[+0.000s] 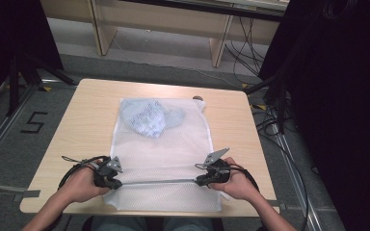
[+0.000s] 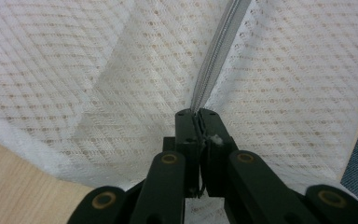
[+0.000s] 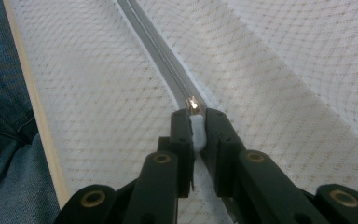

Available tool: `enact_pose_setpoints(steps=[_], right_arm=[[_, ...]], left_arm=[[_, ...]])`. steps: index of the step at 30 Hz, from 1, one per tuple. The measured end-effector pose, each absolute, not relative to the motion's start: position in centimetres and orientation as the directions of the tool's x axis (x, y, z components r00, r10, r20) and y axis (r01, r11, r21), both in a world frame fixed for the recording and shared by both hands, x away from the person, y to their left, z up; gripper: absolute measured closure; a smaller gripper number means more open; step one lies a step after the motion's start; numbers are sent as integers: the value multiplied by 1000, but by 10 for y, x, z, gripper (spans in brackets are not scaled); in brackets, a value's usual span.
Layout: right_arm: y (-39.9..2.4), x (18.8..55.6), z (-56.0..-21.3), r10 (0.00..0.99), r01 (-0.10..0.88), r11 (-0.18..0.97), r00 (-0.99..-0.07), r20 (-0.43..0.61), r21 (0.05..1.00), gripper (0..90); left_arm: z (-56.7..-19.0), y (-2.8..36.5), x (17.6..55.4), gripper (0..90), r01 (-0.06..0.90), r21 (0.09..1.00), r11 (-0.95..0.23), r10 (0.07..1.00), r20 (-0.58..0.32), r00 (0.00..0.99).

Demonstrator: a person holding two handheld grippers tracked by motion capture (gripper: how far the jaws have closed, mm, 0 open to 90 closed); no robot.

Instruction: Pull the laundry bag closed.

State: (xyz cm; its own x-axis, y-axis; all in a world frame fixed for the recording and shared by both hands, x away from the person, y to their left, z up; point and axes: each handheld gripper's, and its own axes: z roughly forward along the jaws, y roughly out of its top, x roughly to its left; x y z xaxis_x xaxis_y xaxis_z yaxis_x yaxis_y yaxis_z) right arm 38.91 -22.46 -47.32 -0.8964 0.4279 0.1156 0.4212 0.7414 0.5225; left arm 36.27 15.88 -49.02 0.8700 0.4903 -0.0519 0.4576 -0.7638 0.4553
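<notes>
A white mesh laundry bag (image 1: pixel 173 149) lies flat on the wooden table (image 1: pixel 91 115), with a light blue garment (image 1: pixel 149 118) bunched inside its far end. A grey zipper (image 1: pixel 159 182) runs across the bag's near end, pulled taut between both grippers. My left gripper (image 1: pixel 117 183) is shut on the zipper's left end (image 2: pixel 204 88), pinching the tape and mesh together. My right gripper (image 1: pixel 198 181) is shut on the white zipper pull (image 3: pixel 196 130), just behind the small metal slider (image 3: pixel 192 103).
The table's near edge (image 3: pixel 37 116) runs close beside the bag, with a person's jeans (image 3: pixel 4 140) below it. A small dark object (image 1: pixel 198 98) sits at the bag's far right corner. Cables (image 1: pixel 270 120) and black stands flank the table on the floor.
</notes>
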Motion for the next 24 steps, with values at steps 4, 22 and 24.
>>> enact_pose_setpoints(steps=[4,22,24], right_arm=[[-228,390,-473,445,435,744,-889,108,507,827],[-263,390,-475,525,504,704,-844,112,500,826],[-265,389,-475,540,526,695,-832,128,490,827]], left_arm=[[-490,159,363,870,457,455,-764,489,-52,870],[-490,159,363,870,462,452,-763,492,-57,869],[-490,159,363,871,462,454,-762,492,-58,868]])
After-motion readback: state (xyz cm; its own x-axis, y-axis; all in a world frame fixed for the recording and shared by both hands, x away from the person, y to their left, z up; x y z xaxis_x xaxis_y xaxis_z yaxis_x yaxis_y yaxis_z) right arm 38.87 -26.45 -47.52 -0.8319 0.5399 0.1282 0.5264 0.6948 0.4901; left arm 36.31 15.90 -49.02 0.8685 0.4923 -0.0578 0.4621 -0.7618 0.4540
